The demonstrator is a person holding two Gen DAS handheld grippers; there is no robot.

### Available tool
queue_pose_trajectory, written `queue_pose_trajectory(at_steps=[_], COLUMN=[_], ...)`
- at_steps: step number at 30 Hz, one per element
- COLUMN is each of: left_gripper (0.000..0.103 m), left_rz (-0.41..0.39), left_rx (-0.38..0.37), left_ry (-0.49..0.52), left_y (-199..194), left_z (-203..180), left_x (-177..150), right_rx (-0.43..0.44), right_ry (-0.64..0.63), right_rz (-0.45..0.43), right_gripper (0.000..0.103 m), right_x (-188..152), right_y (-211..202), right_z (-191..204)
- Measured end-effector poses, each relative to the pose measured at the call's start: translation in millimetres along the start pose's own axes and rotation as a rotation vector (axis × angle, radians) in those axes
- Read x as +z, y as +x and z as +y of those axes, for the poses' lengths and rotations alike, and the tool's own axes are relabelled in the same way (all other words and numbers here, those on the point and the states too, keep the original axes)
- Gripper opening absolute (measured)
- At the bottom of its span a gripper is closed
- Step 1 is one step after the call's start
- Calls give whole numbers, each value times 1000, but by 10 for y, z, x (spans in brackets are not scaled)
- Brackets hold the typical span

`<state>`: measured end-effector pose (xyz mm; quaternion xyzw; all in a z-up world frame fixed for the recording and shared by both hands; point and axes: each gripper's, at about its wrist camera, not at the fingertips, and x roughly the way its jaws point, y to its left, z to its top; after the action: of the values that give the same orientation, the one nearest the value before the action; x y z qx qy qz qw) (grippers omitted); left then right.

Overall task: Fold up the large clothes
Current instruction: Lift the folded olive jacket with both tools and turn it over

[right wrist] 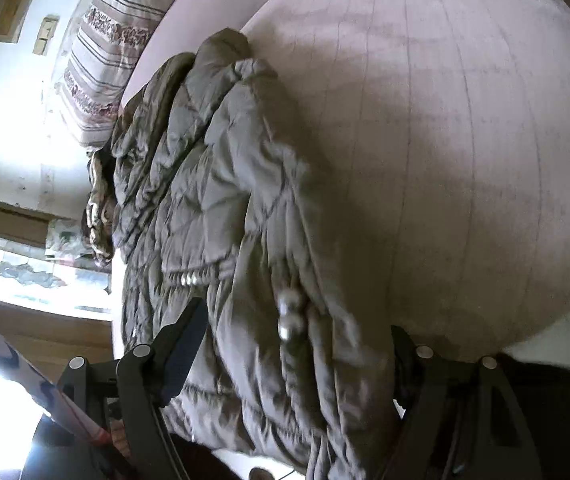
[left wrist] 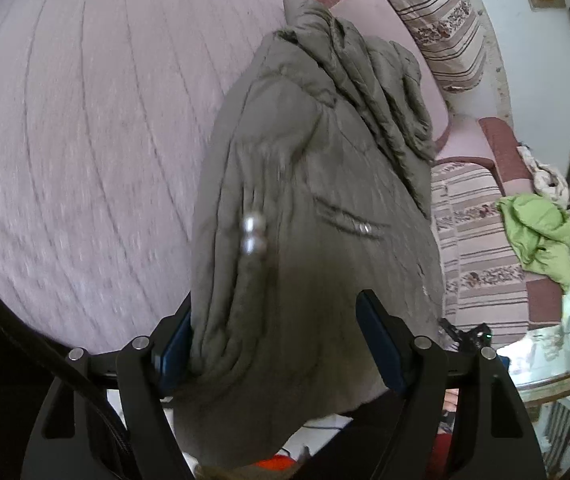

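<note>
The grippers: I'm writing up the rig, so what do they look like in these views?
Both are matte black with angular cut-out finger arms, silver round pins at the joints and dark blue pads. A black braided cable runs beside the left gripper. The right gripper looks the same.

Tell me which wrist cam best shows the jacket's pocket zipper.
Left wrist: the pocket zipper sits unobstructed on the olive jacket. Right wrist shows only a blurred bright streak among quilted folds.
</note>
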<state>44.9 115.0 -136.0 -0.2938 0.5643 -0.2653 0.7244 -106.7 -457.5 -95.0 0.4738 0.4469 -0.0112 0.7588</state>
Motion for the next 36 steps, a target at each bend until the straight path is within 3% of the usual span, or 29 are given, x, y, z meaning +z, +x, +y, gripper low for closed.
queue_pose_trajectory(at_steps=[8,15,22,24,25,26,28,30,36], left_gripper=[74,76,83,71,52,40,31,26,17], left_rz=[16,21,35,25,21,22,14,-8,-98], left_rx=[-46,-12,65,103,138,169,166,187,190], left_ry=[3,57,80,61,52,45,20,37,130], left_y=[100,238,323,300,292,288,215,130,-211], left_z=[23,-159,-304,-282,-274,-271,-283,-386,-812], left_x=[-164,-201,-193,-202,-207,-211,-220,-208,-240], right_rx=[33,104,-33,-35,-42,-49,-77,-121,-27], right_ry=[-72,-231,-272,-245,-228,-219,-221,-237,-184], right_rz=[37,110,87,72,60,47,20,0,-51], right_gripper=[81,77,73,70,69,67,55,30,18], right_x=[-247,-583,-725,-726,-736,-750,-775,-763,-654], right_y=[-33,216,480,470,469,468,457,425,87], right_z=[128,497,564,529,515,514,548,590,660])
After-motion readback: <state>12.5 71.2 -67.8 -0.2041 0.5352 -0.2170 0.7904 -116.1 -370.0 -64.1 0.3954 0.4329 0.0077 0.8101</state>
